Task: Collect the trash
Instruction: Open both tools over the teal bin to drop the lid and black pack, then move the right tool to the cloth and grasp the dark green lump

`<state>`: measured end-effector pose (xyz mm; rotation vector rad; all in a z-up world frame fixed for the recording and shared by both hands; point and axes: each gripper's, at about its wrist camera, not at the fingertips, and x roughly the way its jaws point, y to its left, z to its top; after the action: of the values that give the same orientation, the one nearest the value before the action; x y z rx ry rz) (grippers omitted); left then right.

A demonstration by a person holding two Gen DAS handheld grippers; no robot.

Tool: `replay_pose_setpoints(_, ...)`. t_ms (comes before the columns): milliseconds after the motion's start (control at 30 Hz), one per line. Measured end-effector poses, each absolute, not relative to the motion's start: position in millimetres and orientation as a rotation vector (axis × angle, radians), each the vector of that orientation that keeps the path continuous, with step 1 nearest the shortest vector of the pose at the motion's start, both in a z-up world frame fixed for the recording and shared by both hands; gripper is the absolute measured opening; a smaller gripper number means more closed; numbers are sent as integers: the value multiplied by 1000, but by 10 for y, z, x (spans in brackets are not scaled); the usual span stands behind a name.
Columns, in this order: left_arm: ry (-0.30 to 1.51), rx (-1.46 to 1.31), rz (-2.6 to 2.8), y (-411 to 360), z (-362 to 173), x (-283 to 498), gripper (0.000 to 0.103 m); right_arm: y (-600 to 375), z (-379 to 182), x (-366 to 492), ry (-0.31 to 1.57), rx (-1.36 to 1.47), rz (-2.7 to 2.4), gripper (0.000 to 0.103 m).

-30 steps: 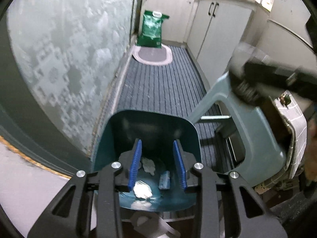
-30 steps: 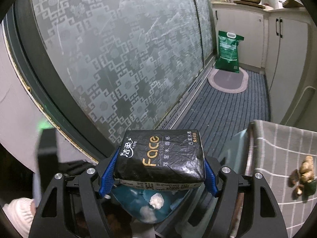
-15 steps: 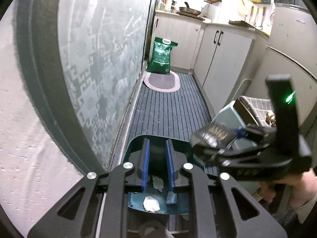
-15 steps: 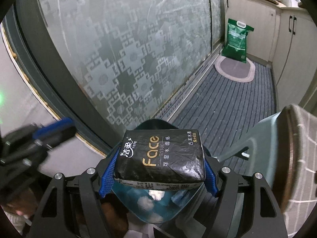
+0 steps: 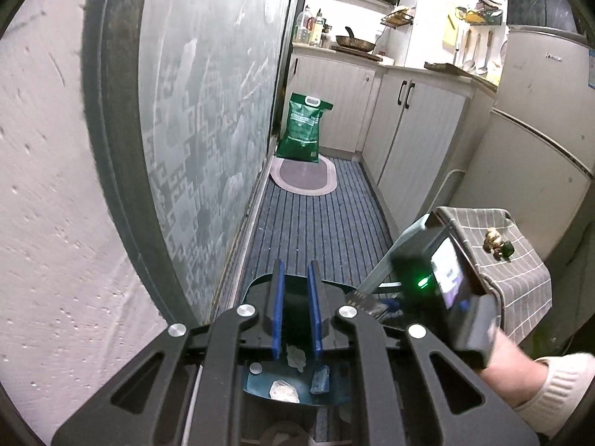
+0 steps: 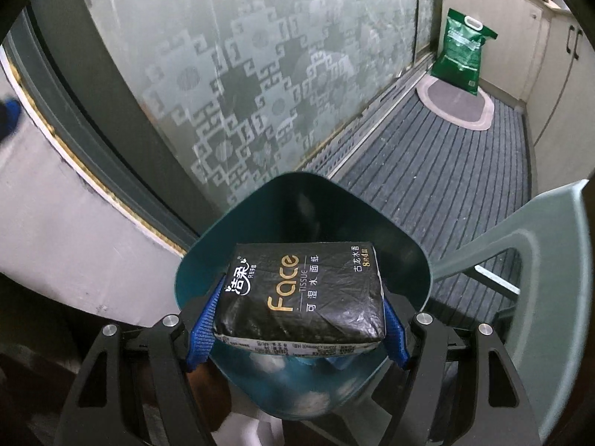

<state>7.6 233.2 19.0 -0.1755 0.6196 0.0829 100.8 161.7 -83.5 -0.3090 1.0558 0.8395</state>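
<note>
My right gripper (image 6: 297,319) is shut on a black "Face" tissue pack (image 6: 303,293) and holds it over the mouth of the teal trash bin (image 6: 405,238). White crumpled scraps (image 6: 312,397) lie at the bin's bottom. In the left wrist view my left gripper (image 5: 295,312) is empty, its blue pads a narrow gap apart, above the same bin (image 5: 334,394), which holds crumpled paper (image 5: 284,390) and a blue wrapper (image 5: 320,379). The right gripper's body (image 5: 442,286) shows to the right there.
A frosted patterned glass door (image 6: 260,85) runs along the left. A grey-green plastic stool (image 6: 550,245) with a checked cloth (image 5: 509,260) and small items stands right of the bin. A green sack (image 5: 304,126), oval mat (image 5: 303,174) and cabinets (image 5: 412,126) lie beyond.
My right gripper has carried the tissue pack lower and nearer, over the bin's mouth. My left gripper has lifted and tilted up, and its pads have drawn closer together.
</note>
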Motion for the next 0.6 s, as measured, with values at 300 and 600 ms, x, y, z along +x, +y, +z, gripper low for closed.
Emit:
replay_pose_setpoints(300, 602, -192, 76, 2325, 273, 25, 14, 1605, -963, 1002, 1087, -336, 838, 80)
replay_pose_setpoints(600, 587, -178, 67, 2196, 360, 62, 14, 1548, -710, 945, 1044, -295, 883, 68)
